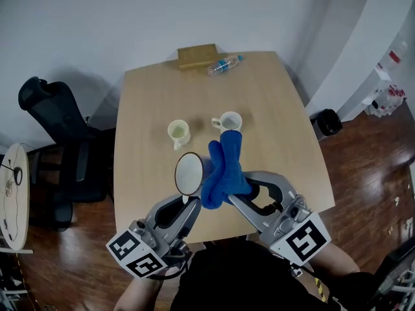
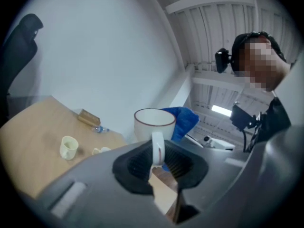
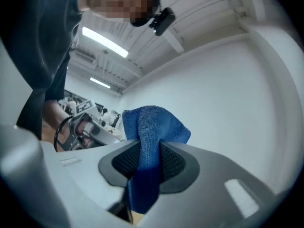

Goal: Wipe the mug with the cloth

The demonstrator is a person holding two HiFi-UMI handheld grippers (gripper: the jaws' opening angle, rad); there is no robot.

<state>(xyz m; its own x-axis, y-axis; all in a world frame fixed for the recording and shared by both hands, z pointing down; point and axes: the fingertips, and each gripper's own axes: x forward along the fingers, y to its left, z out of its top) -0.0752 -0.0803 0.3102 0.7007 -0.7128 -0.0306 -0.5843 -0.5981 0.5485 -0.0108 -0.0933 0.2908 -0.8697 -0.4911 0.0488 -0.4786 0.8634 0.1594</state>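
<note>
Left gripper (image 2: pixel 159 161) clamps mug (image 1: pixel 189 173) by handle. Right gripper (image 3: pixel 148 164) pinches blue cloth (image 1: pixel 224 167), just beside mug. Wiping step in hand. Next: press cloth onto mug wall, rub round.

I can't read any words or numbers here. The left cube (image 1: pixel 136 254) and right cube (image 1: pixel 303 238) carry only black-and-white square patterns, no letters. The bottle (image 1: pixel 225 64) at the far edge of the surface (image 1: pixel 272 109) has a label, too small to read.
</note>
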